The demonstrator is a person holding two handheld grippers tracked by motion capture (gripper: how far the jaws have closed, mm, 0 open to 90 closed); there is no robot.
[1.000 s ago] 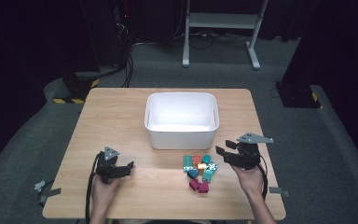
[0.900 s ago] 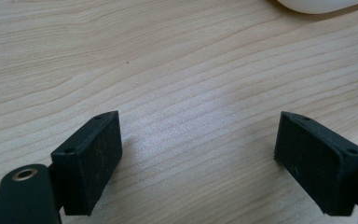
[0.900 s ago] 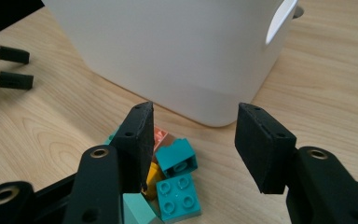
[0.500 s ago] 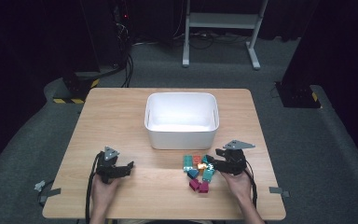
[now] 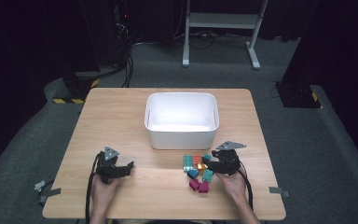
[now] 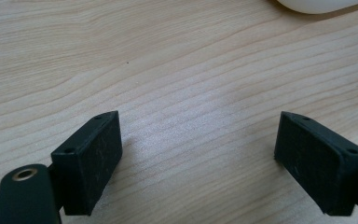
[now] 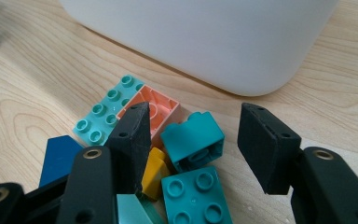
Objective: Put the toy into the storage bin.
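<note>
A small pile of toy bricks (image 5: 197, 169) lies on the wooden table (image 5: 116, 116), just in front of a white bin (image 5: 182, 119). My right gripper (image 5: 213, 164) is low over the pile's right side. In the right gripper view its jaws (image 7: 196, 128) straddle a teal brick (image 7: 193, 140) without pressing on it, and they have just been opening. Around that brick lie a mint plate (image 7: 103, 111), a salmon brick (image 7: 159, 105), a yellow brick (image 7: 153, 176), a dark blue one (image 7: 59, 156) and another teal brick (image 7: 193, 197). My left gripper (image 5: 127, 167) (image 6: 198, 158) rests open on bare wood.
The white bin (image 7: 205, 37) stands right behind the pile, and nothing shows inside it in the high view. Two magenta bricks (image 5: 199, 185) lie at the pile's near edge. Dark floor, cables and a metal stand surround the table.
My right gripper has come down and leftward onto the brick pile, its jaws now around a teal brick. The left gripper has stayed put.
</note>
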